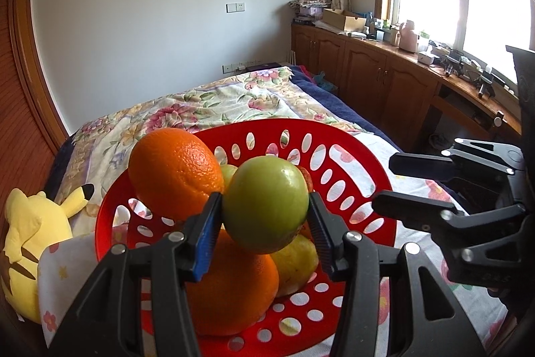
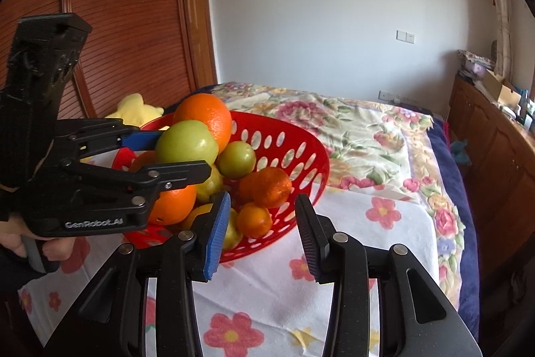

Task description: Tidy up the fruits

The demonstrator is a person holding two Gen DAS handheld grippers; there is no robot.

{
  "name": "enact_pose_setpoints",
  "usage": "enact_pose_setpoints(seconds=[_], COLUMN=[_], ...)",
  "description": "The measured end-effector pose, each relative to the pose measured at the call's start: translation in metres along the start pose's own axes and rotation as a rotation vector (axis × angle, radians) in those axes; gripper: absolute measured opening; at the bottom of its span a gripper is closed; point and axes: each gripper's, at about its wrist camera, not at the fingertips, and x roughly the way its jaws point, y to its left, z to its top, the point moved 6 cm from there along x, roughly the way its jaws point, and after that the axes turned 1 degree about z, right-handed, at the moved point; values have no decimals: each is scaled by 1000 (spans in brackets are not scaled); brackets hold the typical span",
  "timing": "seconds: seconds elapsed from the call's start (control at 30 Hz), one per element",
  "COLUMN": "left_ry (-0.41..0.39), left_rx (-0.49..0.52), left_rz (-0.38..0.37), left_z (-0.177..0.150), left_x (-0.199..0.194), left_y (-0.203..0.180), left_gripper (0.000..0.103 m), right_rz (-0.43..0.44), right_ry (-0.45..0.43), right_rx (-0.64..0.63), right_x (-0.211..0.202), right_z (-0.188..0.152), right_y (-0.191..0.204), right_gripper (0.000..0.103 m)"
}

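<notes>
A red perforated basket [image 1: 337, 139] [image 2: 301, 143] stands on the bed and holds oranges, green apples and small tangerines. My left gripper [image 1: 265, 225] [image 2: 182, 153] is shut on a green apple [image 1: 265, 204] [image 2: 185, 141], held above the pile beside a large orange [image 1: 175, 171] [image 2: 205, 114]. My right gripper [image 2: 262, 223] is open and empty, just in front of the basket's near rim; it also shows in the left wrist view [image 1: 394, 183], right of the basket. A second green apple [image 2: 237, 159] and tangerines [image 2: 267, 186] lie in the basket.
A yellow plush toy [image 1: 30, 236] [image 2: 135, 109] lies left of the basket. The bed carries a floral cover [image 2: 364, 136] and a white flowered cloth [image 2: 367, 243]. Wooden cabinets [image 1: 378, 79] with clutter run under the window at right. A wooden slatted door [image 2: 133, 22] stands behind.
</notes>
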Motion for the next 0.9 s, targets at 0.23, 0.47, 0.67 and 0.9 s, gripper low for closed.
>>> enact_pose_setpoints(seconds=[0.23,0.47,0.67,0.9], left_ry=[-25,-39,-60,-89], left_rx=[-2,-18,-35,-67], left_rz=[37,37,51,66], left_z=[3,-7,-25,-52], left_x=[-4,-22,-48,-82], left_y=[0,-1,-3,-1], left_gripper=[55,56,57,63], right_rz=[5,-2,-11,-31], right_ry=[4,-7,-27,-34], right_rx=[2,28,60,81], right_x=[0,-10,-24,-40], right_z=[-5,-9,-14,-31], right_y=[1,4,12,33], right_gripper=[41,41,41,42])
